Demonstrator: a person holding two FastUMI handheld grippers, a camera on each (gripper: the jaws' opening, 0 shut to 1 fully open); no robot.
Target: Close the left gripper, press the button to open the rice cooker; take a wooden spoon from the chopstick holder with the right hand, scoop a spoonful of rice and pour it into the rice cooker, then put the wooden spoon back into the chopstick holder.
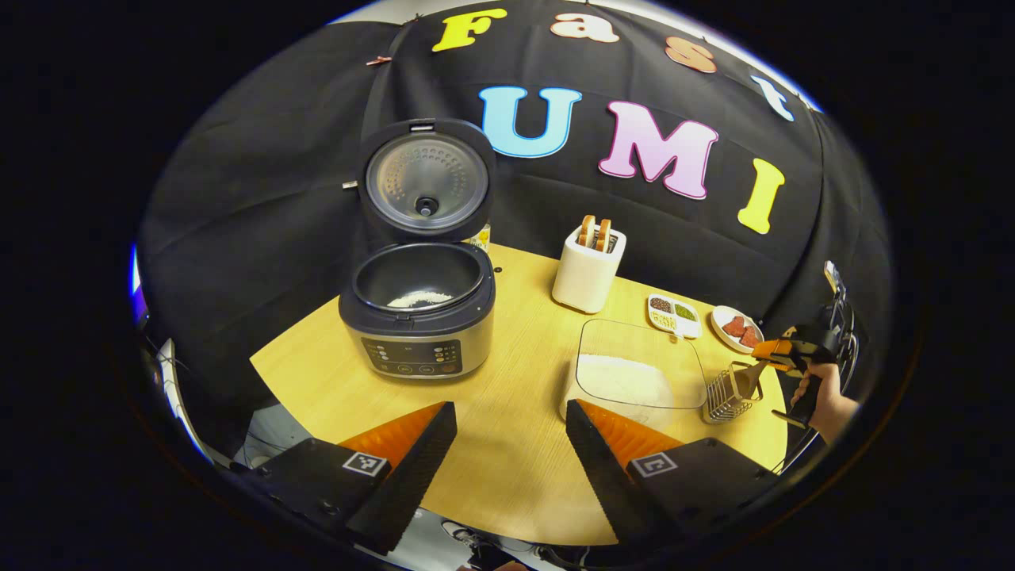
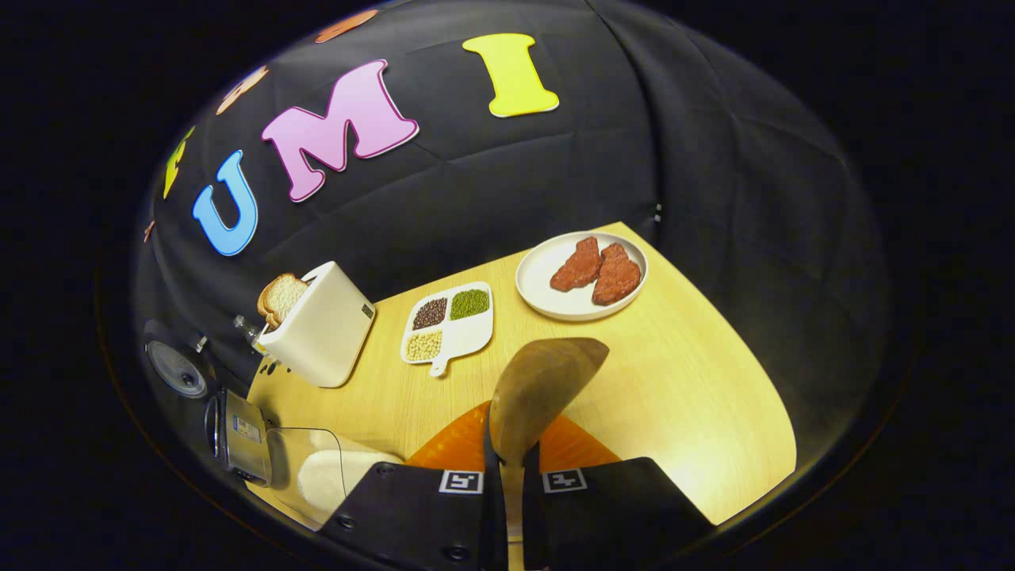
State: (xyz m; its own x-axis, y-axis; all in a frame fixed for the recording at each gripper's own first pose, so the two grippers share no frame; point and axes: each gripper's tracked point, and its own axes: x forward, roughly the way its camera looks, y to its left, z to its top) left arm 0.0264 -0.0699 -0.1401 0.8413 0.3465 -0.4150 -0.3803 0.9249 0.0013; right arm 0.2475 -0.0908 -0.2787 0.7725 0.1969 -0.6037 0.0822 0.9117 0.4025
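The rice cooker (image 1: 418, 341) stands open on the wooden table (image 1: 507, 476), its lid (image 1: 427, 178) upright and a little white rice (image 1: 420, 300) in the pot. My left gripper (image 1: 510, 412) is open and empty, hanging in front of the cooker. At the far right a hand (image 1: 829, 400) holds my right gripper (image 1: 781, 350) beside the wire chopstick holder (image 1: 729, 394). In the right gripper view my right gripper (image 2: 511, 469) is shut on the wooden spoon's handle, and the spoon's bowl (image 2: 543, 388) points forward, empty. The spoon (image 1: 753, 374) slants down over the holder's top.
A clear container of rice (image 1: 634, 373) sits between the cooker and the holder. Behind it are a white toaster (image 1: 587, 270) with bread, a divided dish of beans (image 2: 448, 321) and a plate of red meat (image 2: 581, 275). The table's right edge is close to the holder.
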